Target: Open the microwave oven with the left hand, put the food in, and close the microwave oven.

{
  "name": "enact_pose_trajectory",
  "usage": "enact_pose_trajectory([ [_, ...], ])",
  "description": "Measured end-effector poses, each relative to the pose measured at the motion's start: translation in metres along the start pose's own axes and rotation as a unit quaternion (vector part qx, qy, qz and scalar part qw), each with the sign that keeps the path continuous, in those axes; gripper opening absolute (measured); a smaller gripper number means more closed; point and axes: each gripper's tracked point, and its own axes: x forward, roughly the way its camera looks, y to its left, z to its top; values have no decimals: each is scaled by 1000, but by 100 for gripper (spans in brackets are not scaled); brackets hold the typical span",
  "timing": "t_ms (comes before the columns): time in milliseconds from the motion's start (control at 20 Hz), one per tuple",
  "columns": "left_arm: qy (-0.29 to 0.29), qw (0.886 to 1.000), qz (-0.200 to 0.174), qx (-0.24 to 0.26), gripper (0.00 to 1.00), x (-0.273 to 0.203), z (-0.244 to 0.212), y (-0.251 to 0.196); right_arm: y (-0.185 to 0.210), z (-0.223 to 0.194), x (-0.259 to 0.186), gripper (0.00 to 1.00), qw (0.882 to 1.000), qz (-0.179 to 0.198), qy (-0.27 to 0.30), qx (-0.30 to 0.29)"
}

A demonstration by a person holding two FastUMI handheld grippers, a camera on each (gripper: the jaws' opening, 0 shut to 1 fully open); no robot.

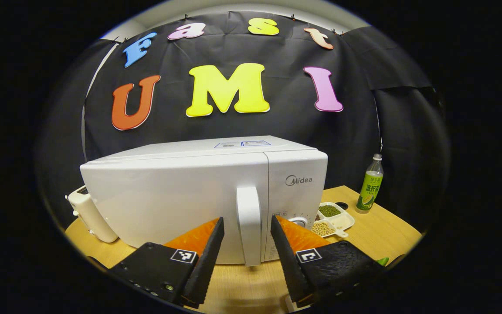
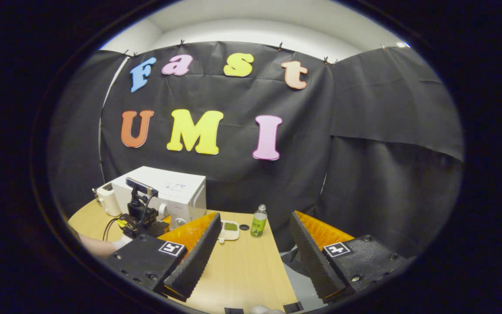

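Observation:
A white microwave (image 1: 181,196) stands on the wooden table (image 1: 377,231) with its door closed. Its upright white handle (image 1: 249,209) sits between the fingers of my left gripper (image 1: 247,220), which is open, with a gap on each side of the handle. The food, a white divided tray (image 1: 342,221) of green and yellow beans, lies right of the microwave. In the right gripper view, my right gripper (image 2: 255,216) hangs open and empty above the table (image 2: 242,270), well back from the microwave (image 2: 177,192). The left gripper (image 2: 140,216) shows there at the oven's front, and the tray (image 2: 229,230) lies beside it.
A green-labelled bottle (image 1: 371,185) stands at the table's back right, past the tray, with a small dark round thing (image 1: 341,205) near it. A small white appliance (image 1: 89,213) stands left of the microwave. A hand (image 2: 103,246) holds the left gripper. The table's right edge (image 2: 283,266) drops to grey floor.

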Motion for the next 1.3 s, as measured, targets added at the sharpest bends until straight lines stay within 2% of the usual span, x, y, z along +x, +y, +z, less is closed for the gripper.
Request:
enact_pose_trajectory([
  [50, 7, 1000, -3, -2, 63, -1, -1, 0, 0, 0, -1, 96, 1000, 1, 0, 0],
  [100, 9, 1000, -11, -12, 38, -1, -3, -3, 1, 0, -2, 100, 1000, 2, 0, 0],
  [150, 13, 1000, -19, -18, 31, 3, -11, -5, 1, 0, -2, 100, 1000, 2, -1, 1],
  [350, 16, 1000, -16, -12, 19, 1, -7, -2, 3, 1, -3, 100, 1000, 7, -3, 5],
  [400, 20, 1000, -14, -16, 18, 0, -9, -2, 4, -1, -4, 96, 1000, 9, -3, 6],
  [450, 24, 999, -15, -23, 13, 0, -9, -2, 6, 0, -5, 100, 1000, 13, -3, 6],
  [650, 29, 999, -25, -21, 13, -2, -8, -3, 11, -1, -8, 100, 1000, 24, -6, 9],
  [700, 30, 999, -25, -20, 12, -3, -9, -3, 10, -2, -8, 96, 1000, 26, -6, 10],
  [800, 41, 999, -23, -24, 13, -9, -13, -3, 9, -4, -8, 100, 999, 29, -4, 17],
  [850, 36, 999, -20, -22, 13, -22, -15, -2, 9, -5, -9, 96, 999, 29, -5, 20],
  [900, 30, 999, -20, -14, 13, -30, -16, -1, 7, -6, -10, 100, 999, 27, -7, 18],
  [1000, 24, 999, -22, -12, 12, -59, -24, 4, 9, -12, -11, 100, 999, 31, -6, 10],
  [1050, 22, 999, -25, -15, 12, -72, -27, 8, 13, -14, -13, 96, 999, 36, -6, 5],
  [1100, 28, 999, -27, -16, 12, -85, -31, 12, 17, -15, -13, 100, 999, 42, -5, 3],
  [1200, 31, 999, -25, -15, 13, -107, -36, 20, 25, -17, -13, 97, 998, 55, -5, 5],
  [1250, 32, 999, -23, -11, 14, -117, -38, 25, 30, -18, -13, 100, 998, 62, -4, 7],
  [1300, 37, 999, -18, -9, 15, -125, -41, 30, 35, -18, -13, 97, 998, 69, -3, 9],
])
